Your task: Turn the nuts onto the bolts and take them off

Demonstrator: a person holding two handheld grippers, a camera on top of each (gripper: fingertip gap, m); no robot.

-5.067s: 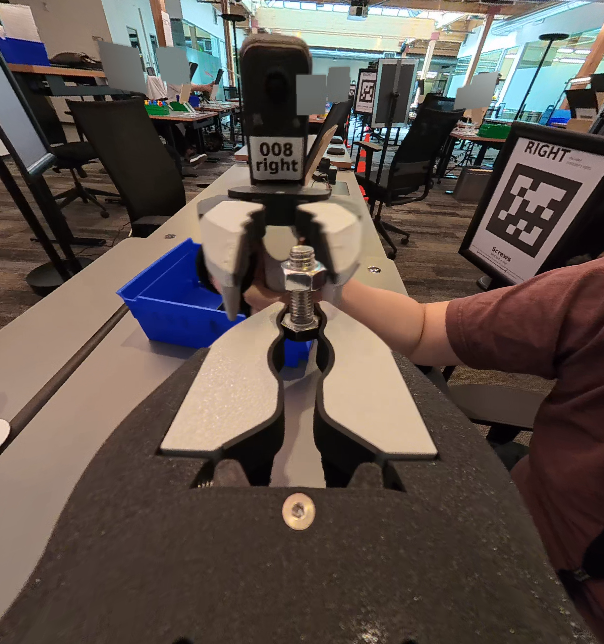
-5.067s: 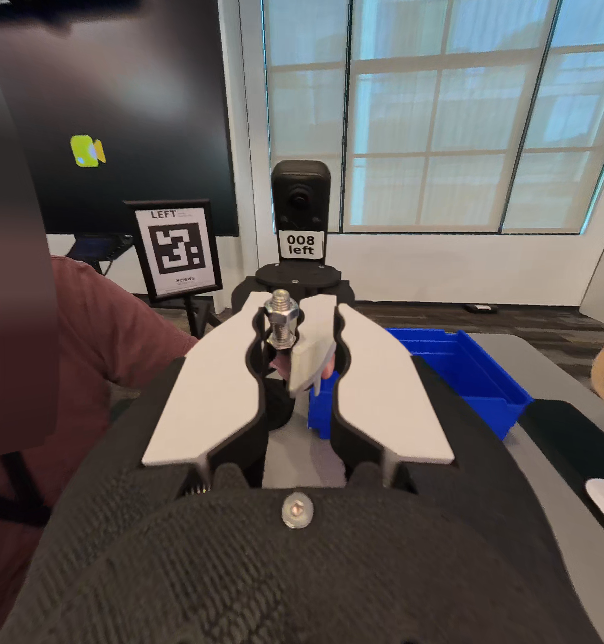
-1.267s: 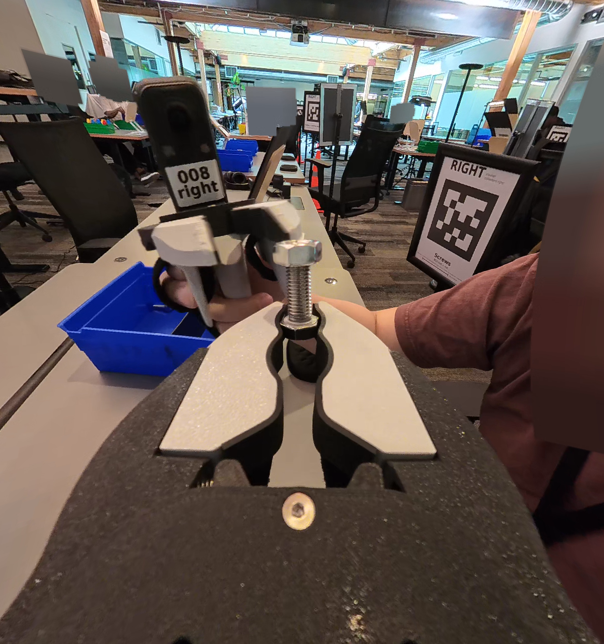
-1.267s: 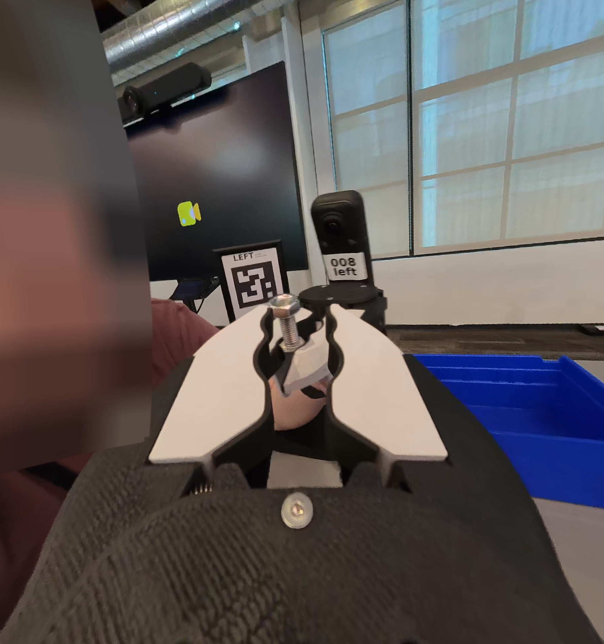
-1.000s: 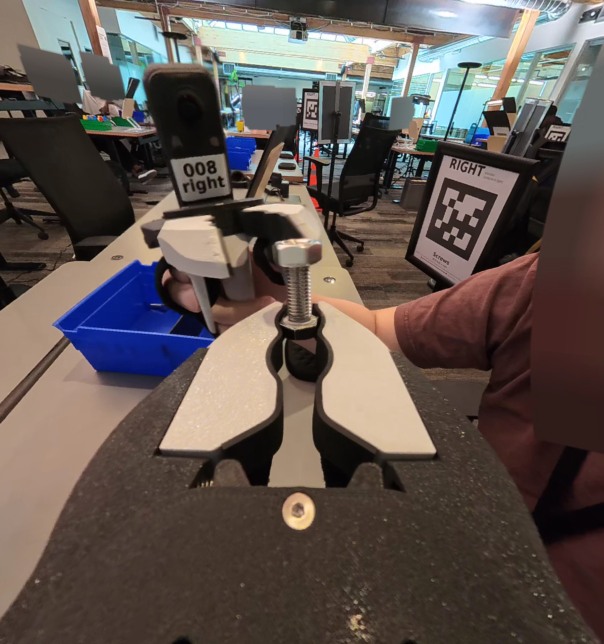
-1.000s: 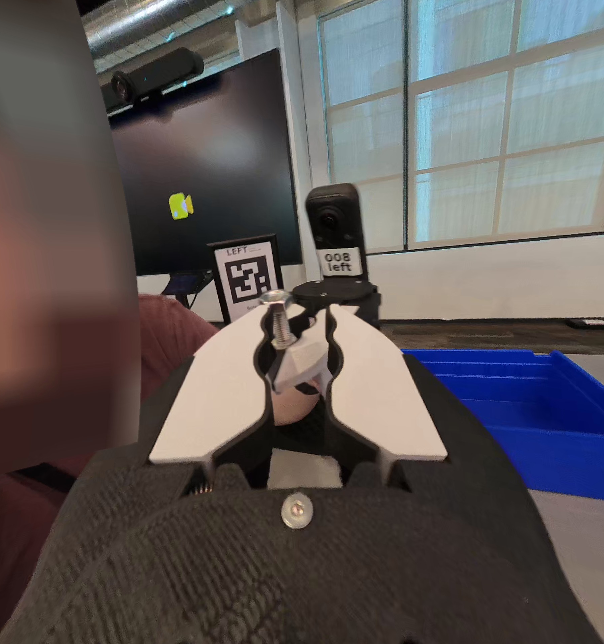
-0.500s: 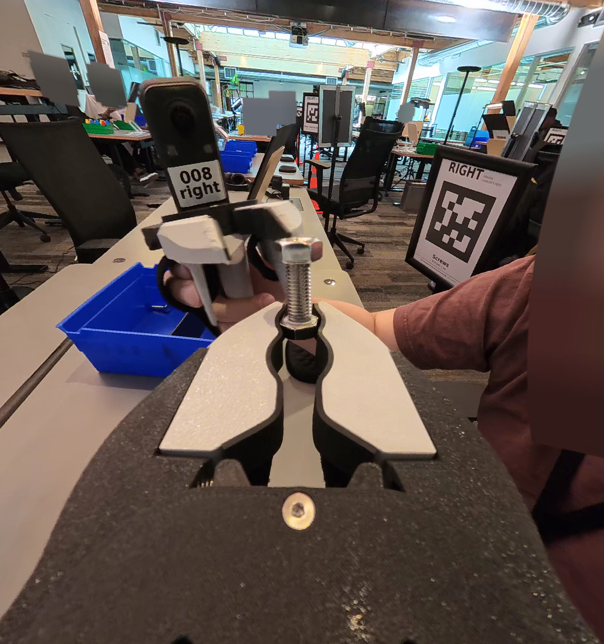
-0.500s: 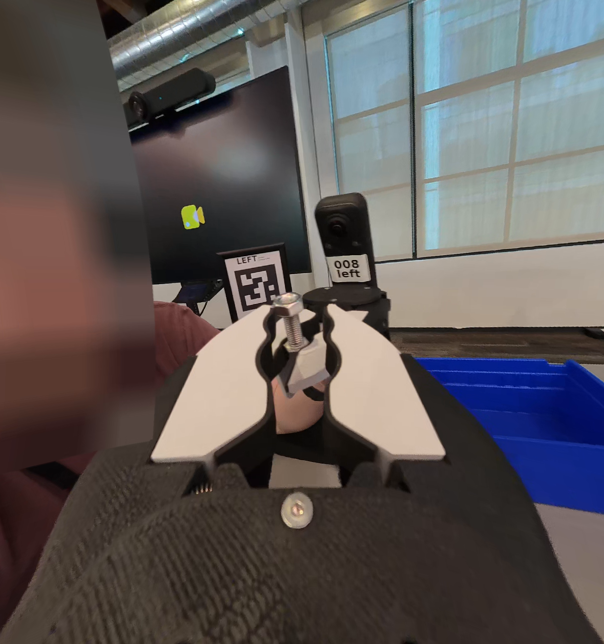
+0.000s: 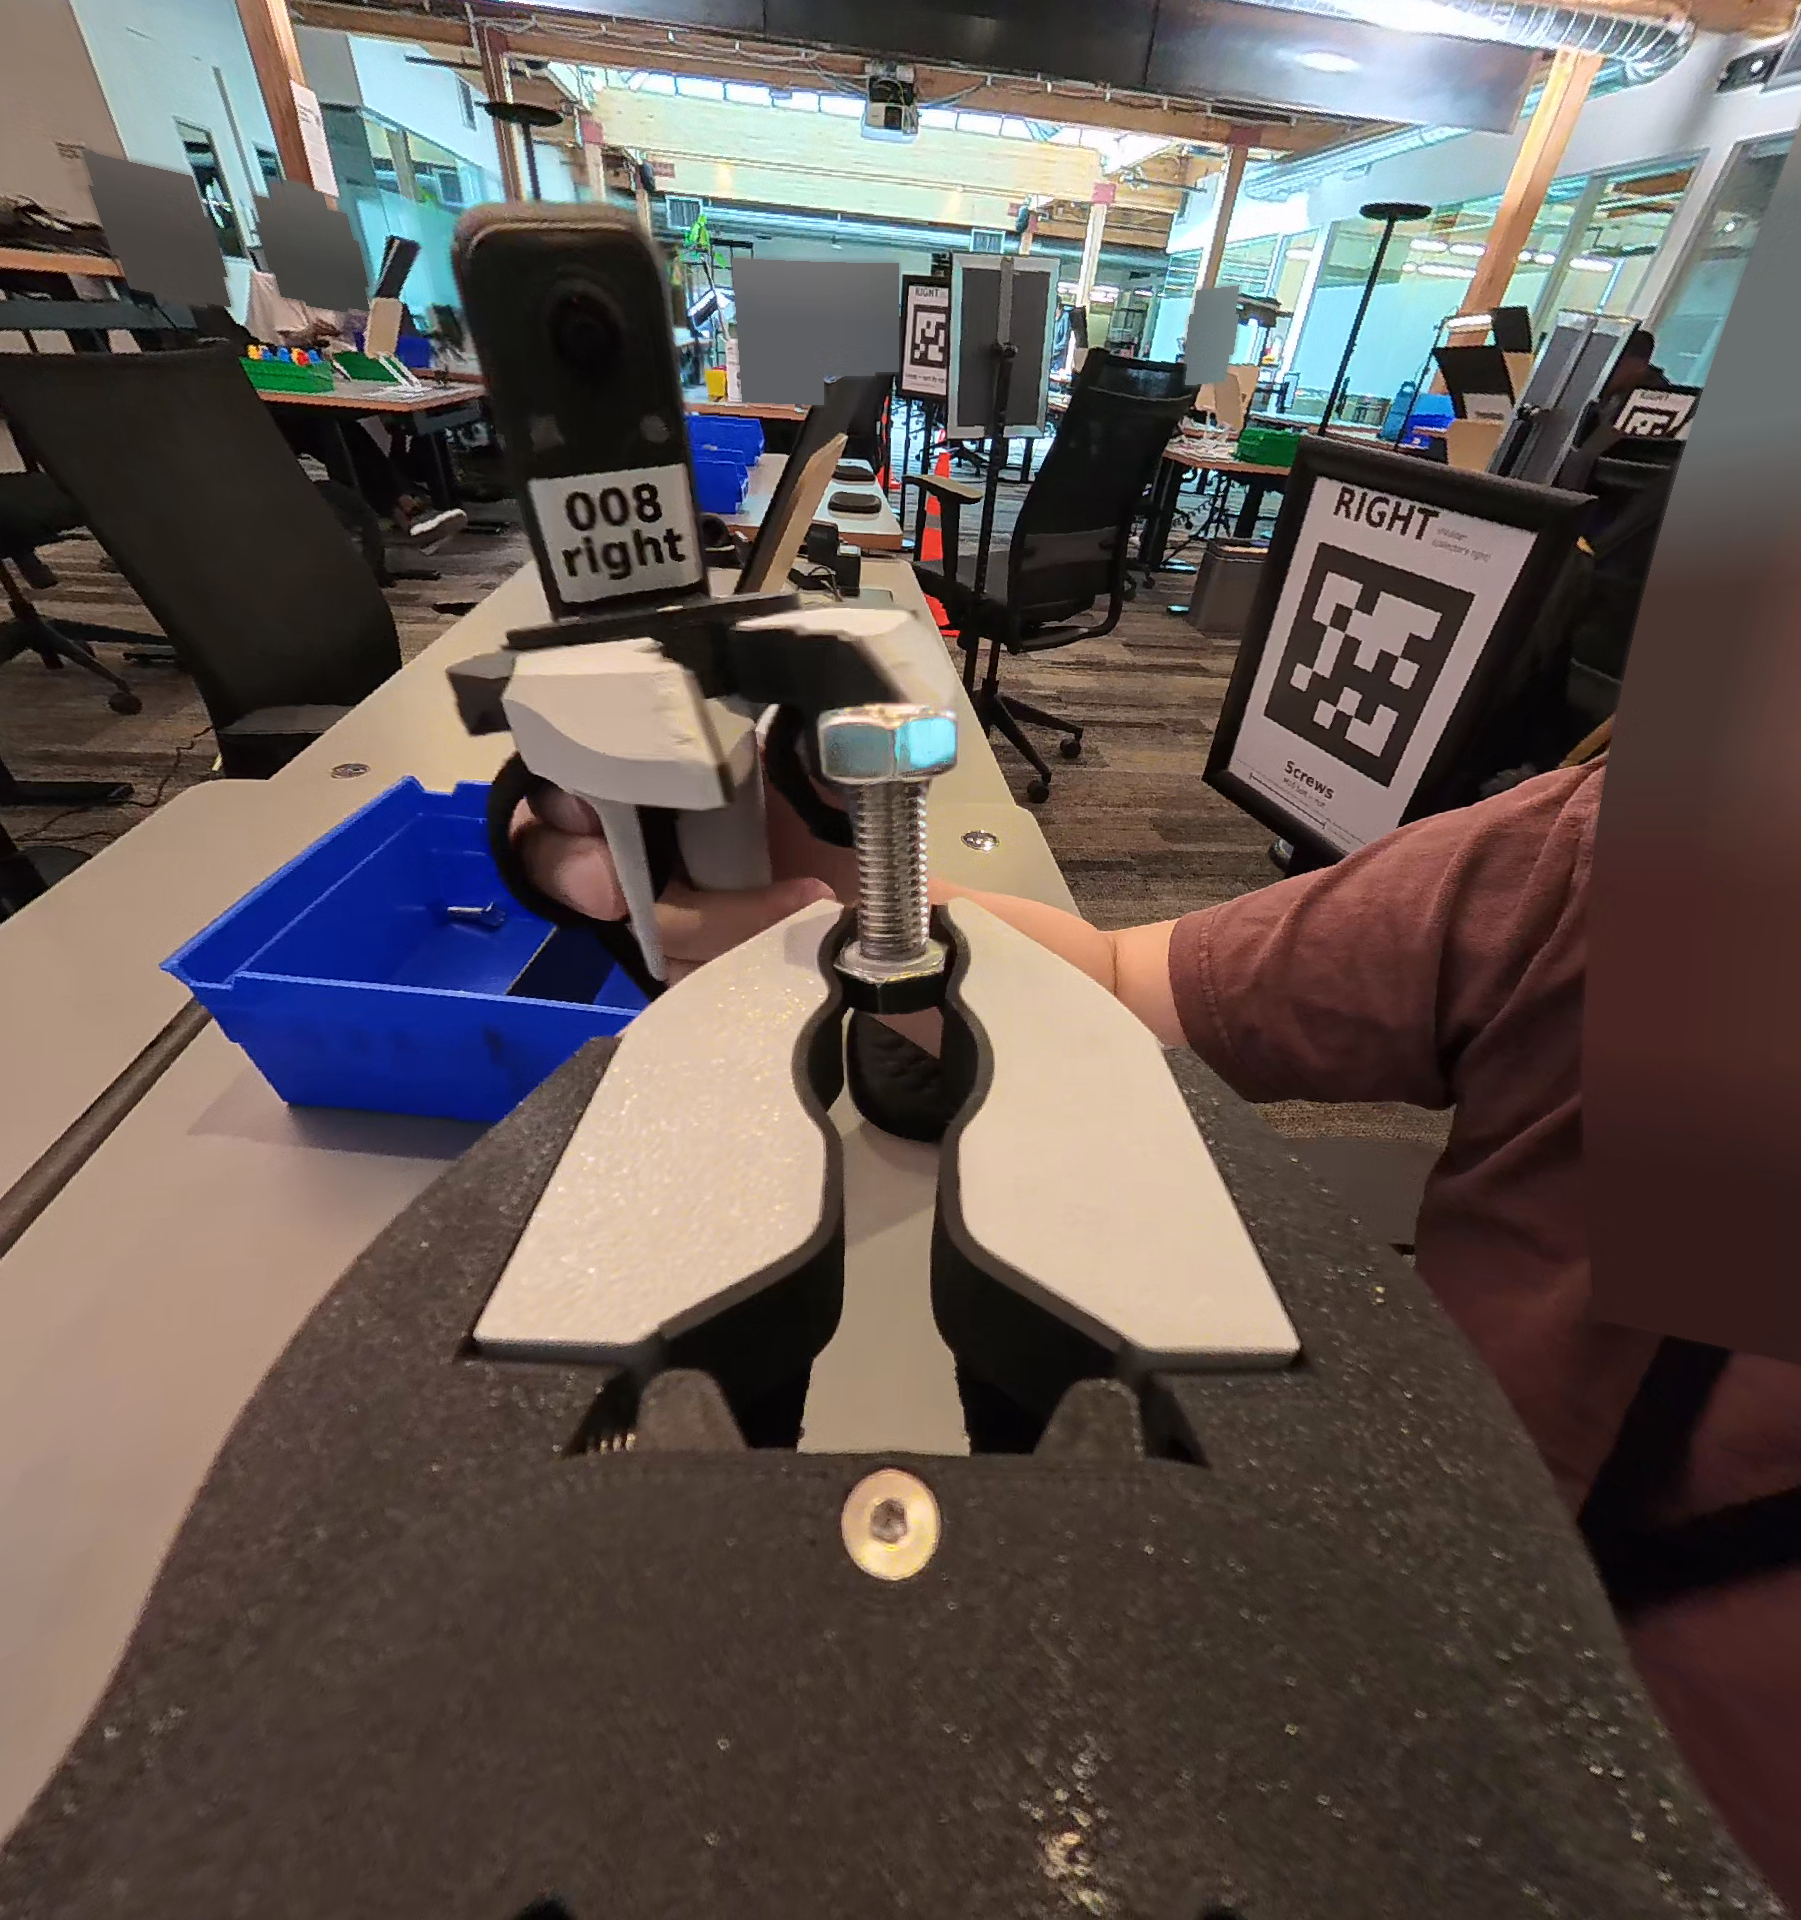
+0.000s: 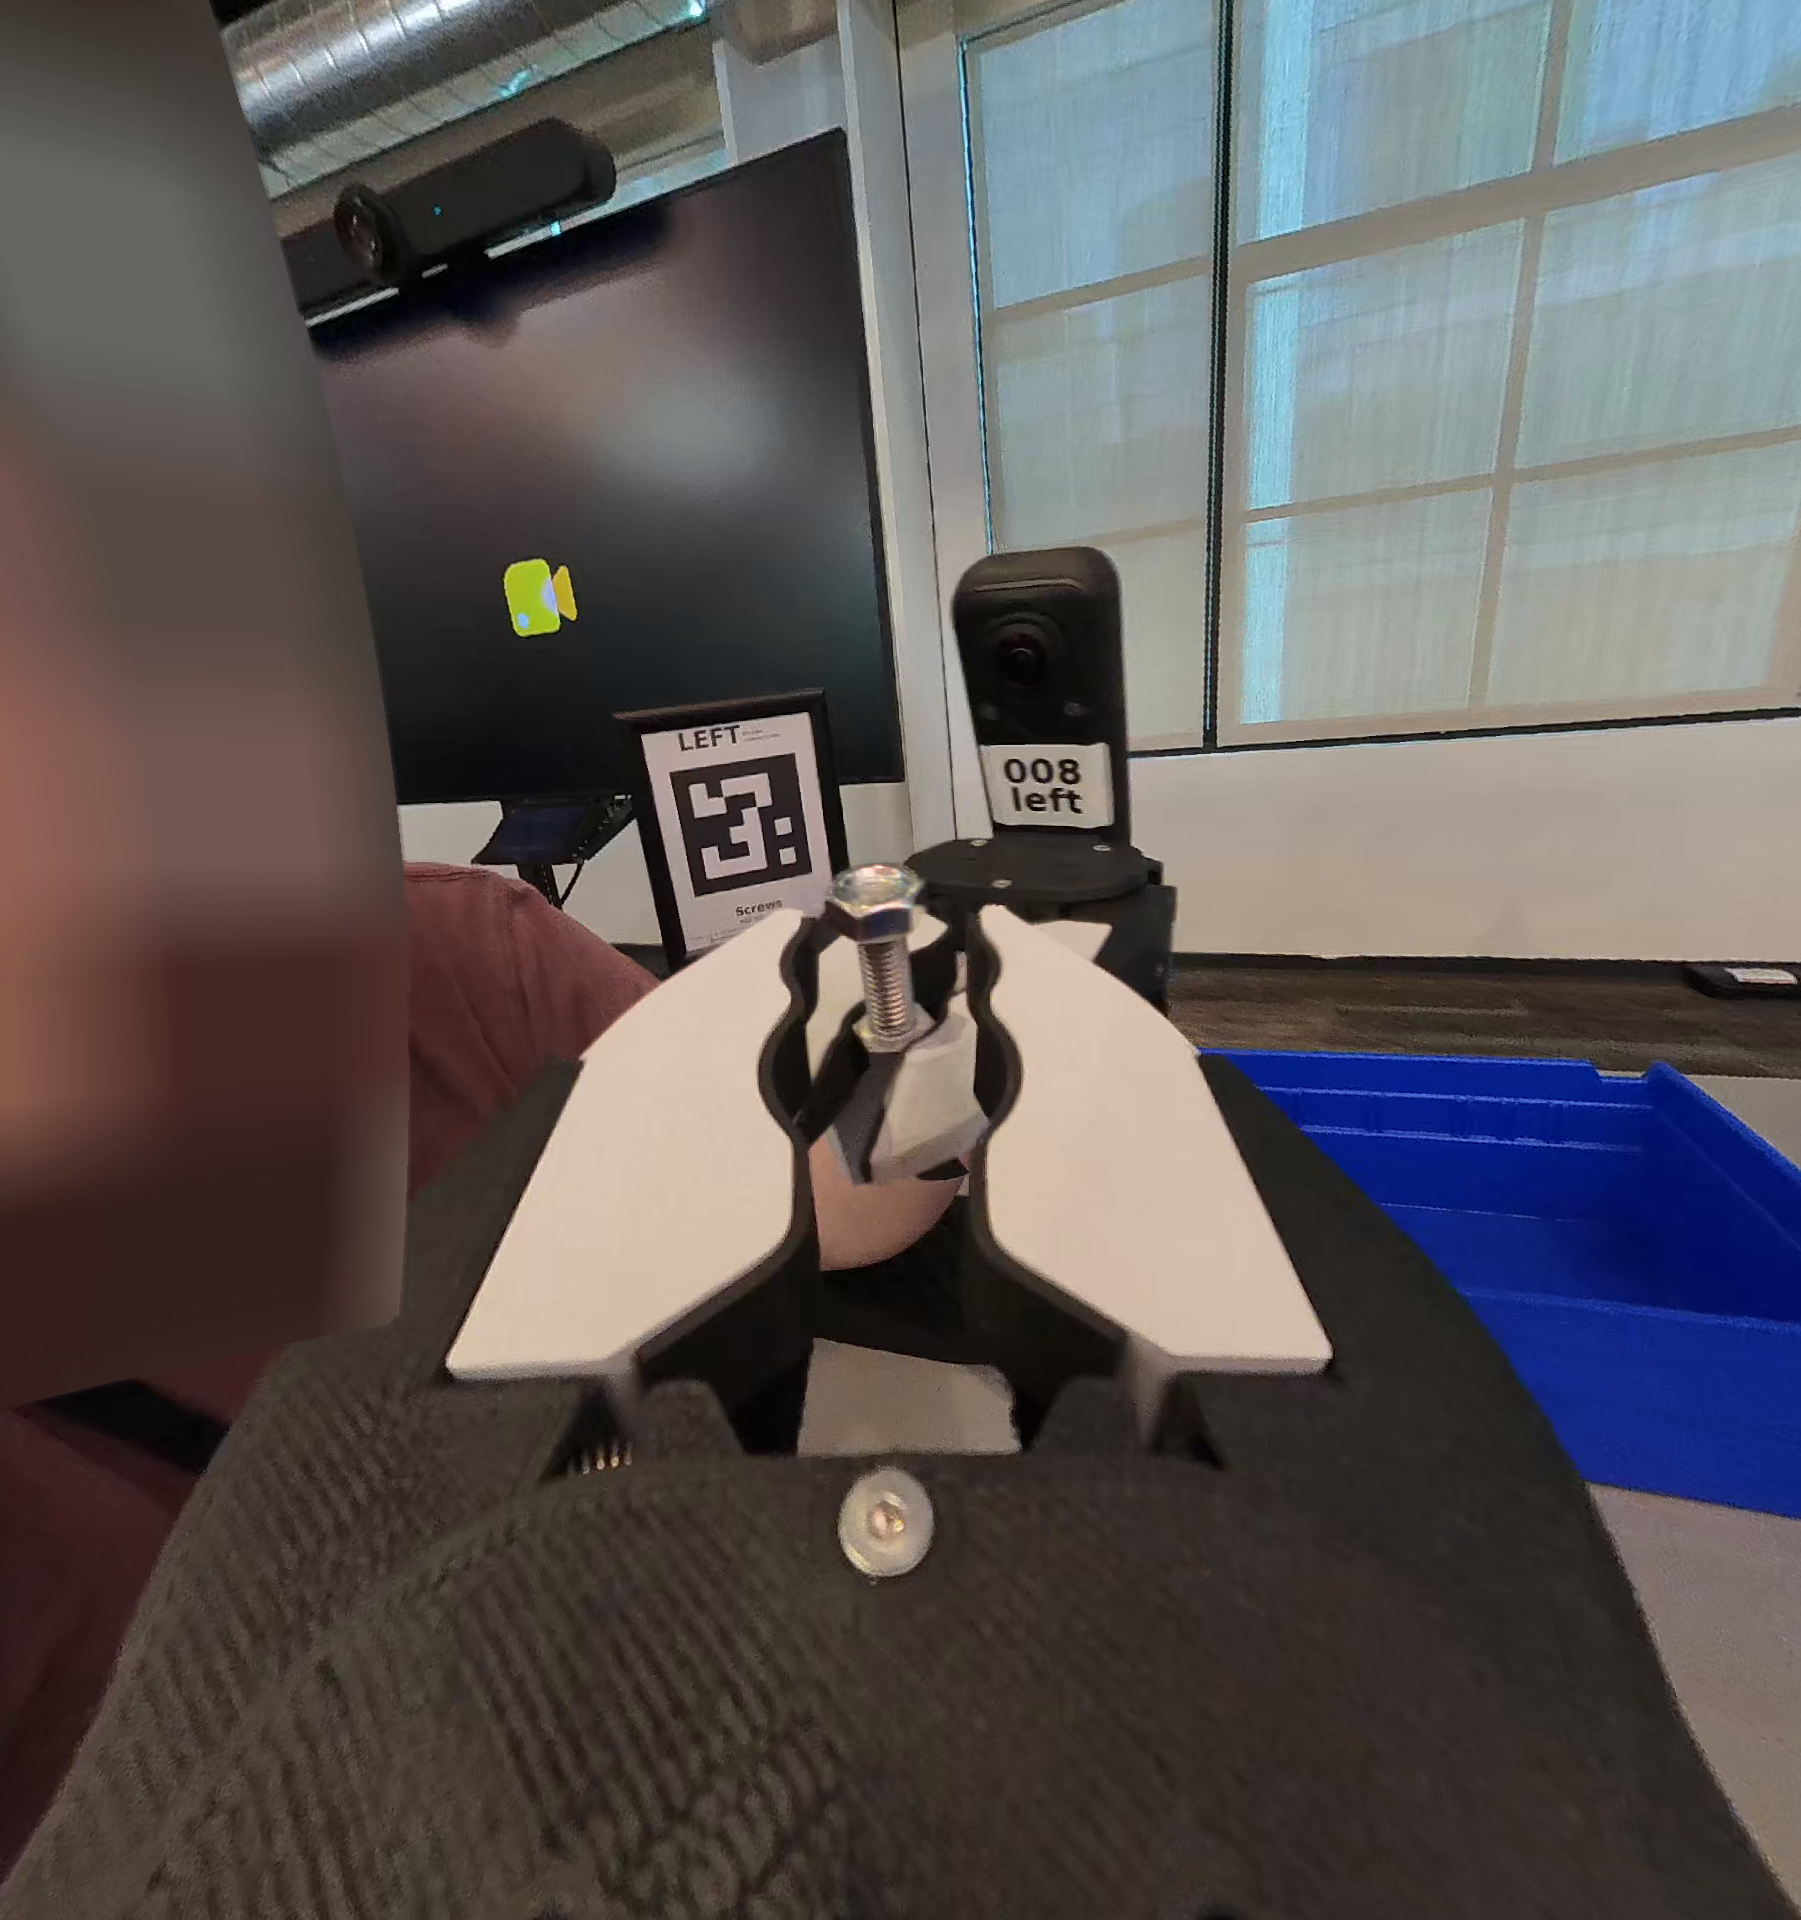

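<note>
First, left wrist view. Centre of frame: left gripper [image 9: 888, 935] pinched on the nut [image 9: 888, 984], notches in its fingers cupping the flats so as to keep it from spinning. Bolt [image 9: 885, 852] standing upright out of the nut, threads bare nearly full length, hex head on top. Probably only a few turns engaged, whether going on or coming off not readable from one instant. Just up and left of the head: right gripper [image 9: 745, 696], seen from its front end, carried by a hand [image 9: 584, 873]. Middle left: blue bin [image 9: 408, 1049] resting on the grey table [image 9: 96, 1299], one small metal part lying inside, likely the store for spare hardware. Whole assembly held up in the air, clear of the table, leaving room to twist.

Next, right wrist view. Upper centre: bolt head sitting between the right gripper's tips, jaws spread wider than the head, no firm clamp visible. Contact with one finger possible, not certain. Shank running down between the fingers into the nut, pinched by the left gripper's grey tips, slightly below centre. Facing each other in this way, likely for one side to anchor the nut and the other to take the head and turn. Right of frame: blue bin again, near but apart.
</note>
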